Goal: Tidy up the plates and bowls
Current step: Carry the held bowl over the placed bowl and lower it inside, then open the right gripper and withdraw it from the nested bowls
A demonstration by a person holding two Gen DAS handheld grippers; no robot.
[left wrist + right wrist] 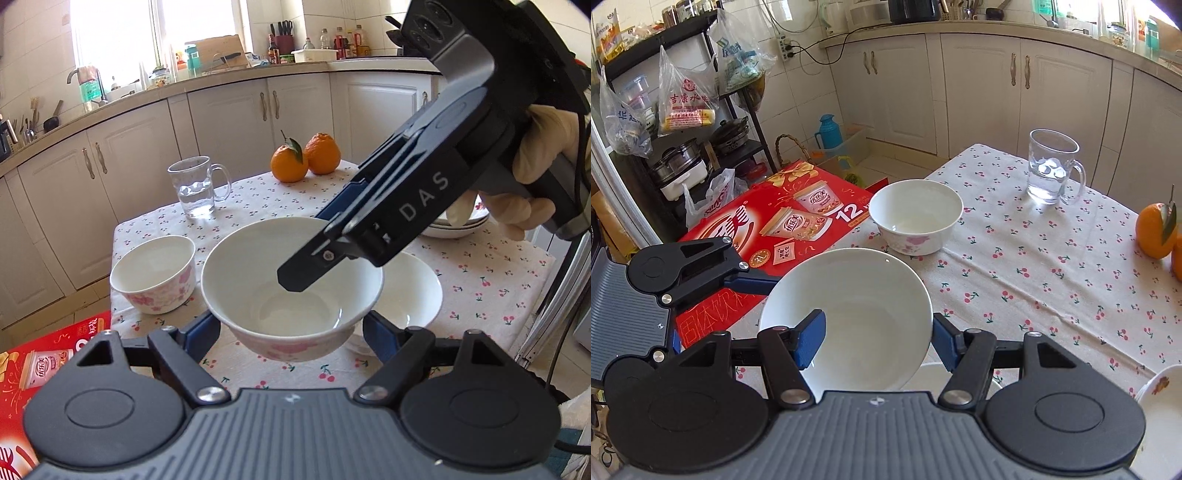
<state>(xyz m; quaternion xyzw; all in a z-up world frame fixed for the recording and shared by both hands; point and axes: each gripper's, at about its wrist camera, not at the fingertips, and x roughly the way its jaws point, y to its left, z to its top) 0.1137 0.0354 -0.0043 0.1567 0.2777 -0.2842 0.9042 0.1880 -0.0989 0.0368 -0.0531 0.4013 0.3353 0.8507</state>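
A white bowl with pink flowers [258,280] hangs above the cherry-print table [480,280]. My left gripper [293,328] clamps its lower body from both sides with the blue pads. My right gripper [310,247] comes in from the upper right, one finger inside the bowl and one outside, pinching its far wall. In the right wrist view the same bowl [857,288] sits tilted between my right gripper [879,339] pads, and one of the left gripper's fingers [750,284] touches its left side. A smaller flowered bowl [153,273] [916,218] stands on the table.
A plain white bowl [410,291] sits on the table just behind and below the held one. Stacked plates [458,225] lie at the right under a gloved hand. A glass mug [194,188] [1051,166] and two oranges [304,158] stand farther back. A red box [783,221] lies beside the table's left edge.
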